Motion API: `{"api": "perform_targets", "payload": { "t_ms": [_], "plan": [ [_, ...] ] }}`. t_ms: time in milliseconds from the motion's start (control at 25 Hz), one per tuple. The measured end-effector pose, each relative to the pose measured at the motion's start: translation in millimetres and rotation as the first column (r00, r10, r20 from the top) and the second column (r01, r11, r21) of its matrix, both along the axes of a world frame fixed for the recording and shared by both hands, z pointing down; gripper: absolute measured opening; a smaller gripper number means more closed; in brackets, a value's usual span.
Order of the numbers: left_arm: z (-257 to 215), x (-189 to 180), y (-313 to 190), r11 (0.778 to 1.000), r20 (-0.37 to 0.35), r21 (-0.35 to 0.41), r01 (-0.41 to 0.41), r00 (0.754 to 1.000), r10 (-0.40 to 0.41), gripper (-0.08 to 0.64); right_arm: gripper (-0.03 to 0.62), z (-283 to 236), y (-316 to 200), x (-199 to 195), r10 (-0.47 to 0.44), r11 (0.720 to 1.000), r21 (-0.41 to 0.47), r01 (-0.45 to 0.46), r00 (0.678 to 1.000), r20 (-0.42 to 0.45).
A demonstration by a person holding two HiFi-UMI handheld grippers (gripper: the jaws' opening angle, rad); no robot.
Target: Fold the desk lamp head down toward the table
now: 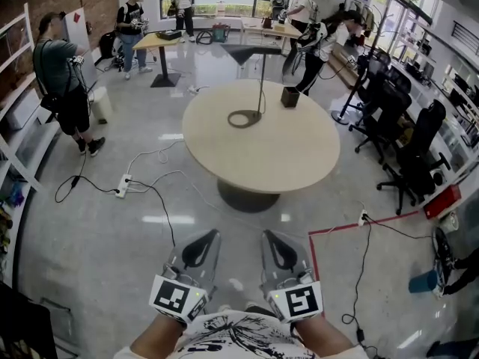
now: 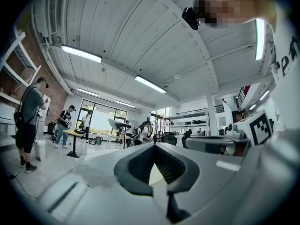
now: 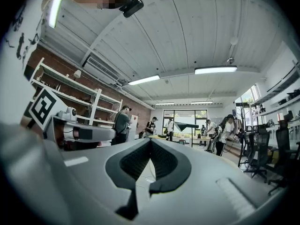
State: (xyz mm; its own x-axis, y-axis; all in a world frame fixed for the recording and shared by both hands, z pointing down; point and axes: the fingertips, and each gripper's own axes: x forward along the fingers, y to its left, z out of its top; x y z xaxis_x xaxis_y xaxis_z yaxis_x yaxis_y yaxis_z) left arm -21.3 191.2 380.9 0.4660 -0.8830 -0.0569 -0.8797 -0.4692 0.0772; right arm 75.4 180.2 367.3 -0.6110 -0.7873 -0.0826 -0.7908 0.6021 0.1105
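Down low, left claw (image 1: 210,235) and right claw (image 1: 269,236) side by side; closed, empty

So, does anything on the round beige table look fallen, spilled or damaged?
Nothing stands out. The thin black desk lamp stands upright on its ring base, and the small dark container stands upright beside it, apart.

The desk lamp (image 1: 261,88) is dark and slim. It stands upright on the round pale table (image 1: 284,163), at about 11 o'clock from the middle of the table top. Its base (image 1: 230,119) is an open flat ring lying on the surface. A thin straight stem (image 1: 262,77) rises at the ring's 3 o'clock side. The flat, wide head (image 1: 251,53) sits on top, raised and about level, not folded down.
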Motion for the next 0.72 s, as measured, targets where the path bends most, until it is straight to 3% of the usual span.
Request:
{"api": "perform_targets", "payload": {
  "t_ms": [400,720],
  "plan": [
    [8.0,-18.2,-19.7,1.0,-0.023,-0.009,0.029,0.999,-0.029,0.005,0.008,19.1,-25.6,-0.6,0.025,0.996,-0.081,-0.023,1.0,0.019],
    [13.0,-32.2,-77.5,0.998,0.025,0.019,0.055,0.998,-0.055,0.005,0.008,28.2,-97.0,-16.0,-0.015,0.994,-0.112,0.019,0.999,0.035]
  ]
}}
